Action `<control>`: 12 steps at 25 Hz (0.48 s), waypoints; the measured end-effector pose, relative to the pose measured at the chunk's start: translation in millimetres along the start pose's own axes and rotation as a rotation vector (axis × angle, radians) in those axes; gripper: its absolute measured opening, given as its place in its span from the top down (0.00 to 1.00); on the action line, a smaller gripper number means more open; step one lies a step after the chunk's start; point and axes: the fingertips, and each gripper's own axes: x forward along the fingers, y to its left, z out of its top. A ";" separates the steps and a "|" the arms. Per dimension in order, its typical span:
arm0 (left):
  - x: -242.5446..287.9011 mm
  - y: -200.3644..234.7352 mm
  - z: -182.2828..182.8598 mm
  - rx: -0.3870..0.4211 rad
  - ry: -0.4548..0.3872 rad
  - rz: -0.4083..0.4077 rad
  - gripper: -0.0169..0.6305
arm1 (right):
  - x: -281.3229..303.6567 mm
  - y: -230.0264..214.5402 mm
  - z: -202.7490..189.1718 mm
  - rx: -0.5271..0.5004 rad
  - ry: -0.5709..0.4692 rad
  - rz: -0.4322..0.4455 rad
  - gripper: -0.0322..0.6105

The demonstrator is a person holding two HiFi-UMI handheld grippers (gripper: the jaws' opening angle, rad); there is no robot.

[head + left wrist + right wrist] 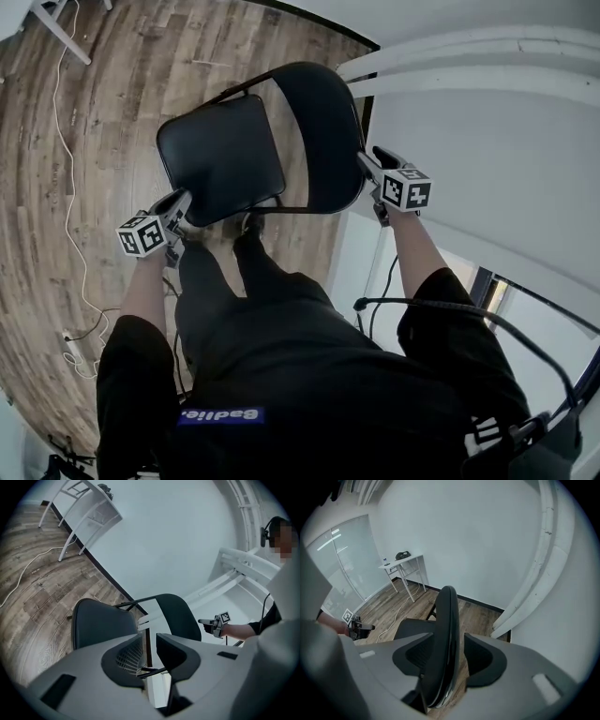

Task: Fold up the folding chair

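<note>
Black chair (234,150): stands unfolded on the floor, just in front of the person's legs (220,277).
Seat (211,164): padded, lying flat and open, on the side of the chair away from the wall.
Backrest (323,131): curved dark panel at the chair's wall side, seen edge-on in the right gripper view.
Left gripper (178,204): at the seat's near corner, on the chair's side away from the wall.
Left jaws: a narrow gap between them. A thin dark bar of the chair's frame (151,671) crosses low in the gap, and the pads press on nothing that shows.
Right gripper (367,165): at the backrest's outer edge, on the chair's wall side.
Right jaws: wide apart and astride the backrest edge (443,644). The edge lies close against one jaw, with clear space to the other, so it is not clamped.
Floor (112,103): wood planks under and around the chair.
Cable (67,187): white, trailing over the floor, well apart from the chair on its seat side.
Wall (487,159): white, close beside the backrest.
Bench (405,564): white, against the wall well beyond the chair, with a small dark thing (402,555) on top.
</note>
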 end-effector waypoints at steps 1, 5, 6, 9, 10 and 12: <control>3.1 6.5 -4.9 -0.011 0.015 -0.002 0.85 | 2.9 -1.2 -0.5 -0.009 0.009 0.000 0.68; 9.1 42.5 -15.7 -0.071 0.029 0.015 0.80 | 14.2 -4.9 -0.8 -0.018 0.035 0.003 0.66; 10.0 53.0 -17.6 -0.082 0.027 0.025 0.79 | 17.2 -5.8 -0.2 -0.013 0.035 0.007 0.65; 13.2 81.2 -28.8 -0.081 0.060 0.048 0.76 | 25.9 -7.1 1.2 -0.014 0.040 0.015 0.64; 13.8 89.8 -34.3 -0.074 0.079 0.051 0.75 | 29.0 -6.4 0.7 -0.023 0.047 0.017 0.63; 14.5 104.6 -45.3 -0.072 0.106 0.045 0.72 | 35.7 -5.1 -1.4 -0.047 0.064 0.021 0.63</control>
